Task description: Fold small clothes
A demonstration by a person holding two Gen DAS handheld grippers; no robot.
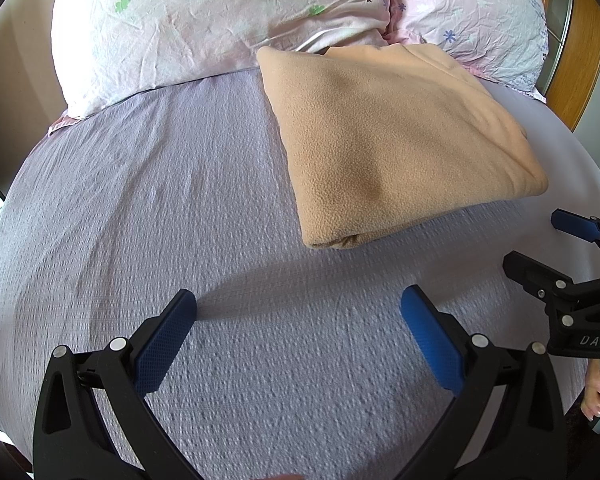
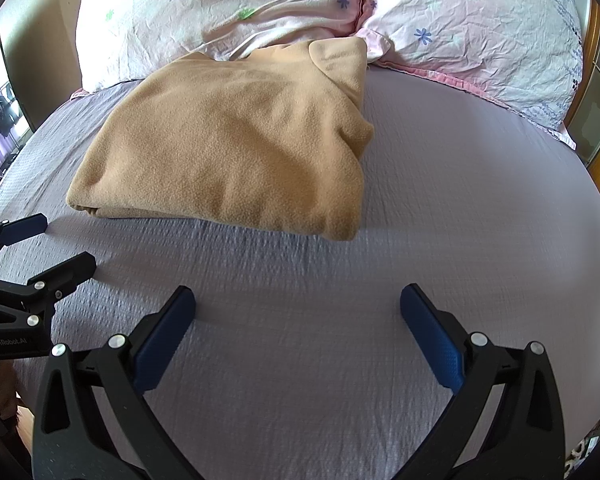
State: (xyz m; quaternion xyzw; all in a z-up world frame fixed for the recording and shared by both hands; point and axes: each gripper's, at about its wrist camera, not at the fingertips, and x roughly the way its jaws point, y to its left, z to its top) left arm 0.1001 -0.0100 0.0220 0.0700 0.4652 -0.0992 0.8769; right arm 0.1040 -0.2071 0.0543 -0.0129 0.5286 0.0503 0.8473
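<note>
Left gripper (image 1: 298, 308) and right gripper (image 2: 298, 304) hovered side by side over the lavender bedspread (image 1: 140, 208), jaws spread, empty. Folded tan fleece (image 2: 228, 144) lay ahead, touching floral pillows (image 2: 228, 4).

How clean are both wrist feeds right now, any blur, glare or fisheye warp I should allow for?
Left wrist: bedsheet streaked with motion blur near the left gripper; folded tan fleece sharp; edges bowed. Right wrist: the same smear in front of the right gripper, a soft shadow under the fleece, pillows brightly lit but not blown out.
</note>
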